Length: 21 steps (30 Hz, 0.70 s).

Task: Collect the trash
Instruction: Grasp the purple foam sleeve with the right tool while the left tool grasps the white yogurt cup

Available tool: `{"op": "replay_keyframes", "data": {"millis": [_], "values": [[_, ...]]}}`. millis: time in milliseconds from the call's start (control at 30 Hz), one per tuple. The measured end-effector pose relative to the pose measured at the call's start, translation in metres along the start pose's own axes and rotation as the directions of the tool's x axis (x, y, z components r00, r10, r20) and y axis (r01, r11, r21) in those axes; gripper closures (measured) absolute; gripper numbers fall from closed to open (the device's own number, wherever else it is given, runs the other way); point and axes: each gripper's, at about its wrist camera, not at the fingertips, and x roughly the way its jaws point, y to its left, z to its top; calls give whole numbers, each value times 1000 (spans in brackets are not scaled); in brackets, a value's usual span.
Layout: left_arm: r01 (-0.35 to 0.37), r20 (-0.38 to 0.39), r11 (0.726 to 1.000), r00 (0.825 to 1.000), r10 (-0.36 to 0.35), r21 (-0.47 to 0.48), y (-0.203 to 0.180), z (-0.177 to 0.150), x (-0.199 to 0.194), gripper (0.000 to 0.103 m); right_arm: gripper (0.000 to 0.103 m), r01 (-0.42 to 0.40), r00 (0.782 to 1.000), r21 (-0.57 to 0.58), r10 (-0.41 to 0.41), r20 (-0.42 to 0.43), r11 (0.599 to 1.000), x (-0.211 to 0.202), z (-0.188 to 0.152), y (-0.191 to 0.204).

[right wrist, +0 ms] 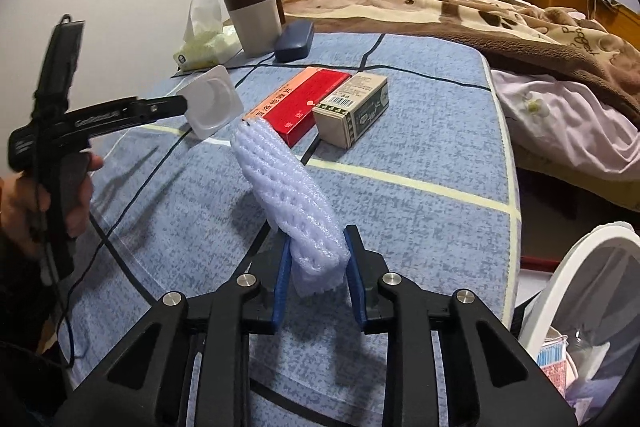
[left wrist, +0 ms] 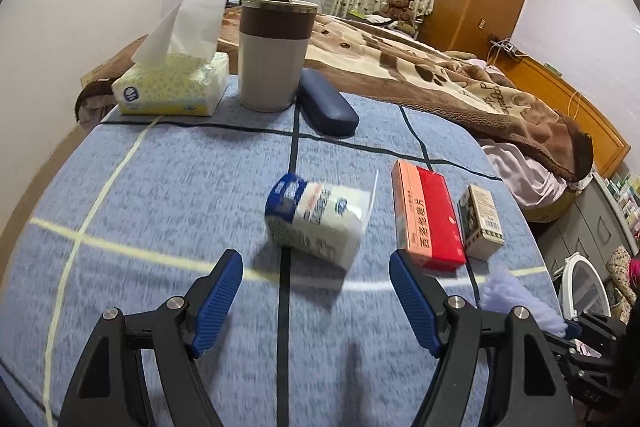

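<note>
Left view: my left gripper (left wrist: 316,271) hangs with jaws wide apart above the blue checked tablecloth (left wrist: 160,195).
A blurred blue-and-white box (left wrist: 316,223) lies just ahead between the fingers, untouched; a red box (left wrist: 430,221) and a small beige box (left wrist: 482,223) sit to its right.

Right view: my right gripper (right wrist: 318,267) is clamped on a white foam net sleeve (right wrist: 284,187).
The sleeve stands up from the pads over the cloth, and a white bin (right wrist: 580,287) sits at lower right.

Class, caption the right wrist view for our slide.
Right hand-held gripper clamps white foam fruit net above blue checked tablecloth.
</note>
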Motion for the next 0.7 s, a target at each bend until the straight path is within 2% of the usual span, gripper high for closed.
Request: {"op": "replay_keyframes", "data": {"millis": [467, 533, 567, 700], "values": [[53, -14, 998, 999, -52, 37, -1, 21, 40, 27, 77, 1, 1000, 45, -1, -1, 999, 9, 2, -11], [63, -14, 997, 998, -62, 44, -3, 20, 43, 32, 77, 3, 1000, 51, -3, 5, 999, 8, 2, -12], [66, -16, 997, 998, -65, 48, -3, 19, 43, 40, 77, 4, 1000, 54, -4, 7, 999, 8, 2, -12], [66, -9, 997, 998, -65, 46, -5, 17, 39, 40, 77, 4, 1000, 61, -5, 15, 998, 6, 1, -12]]}}
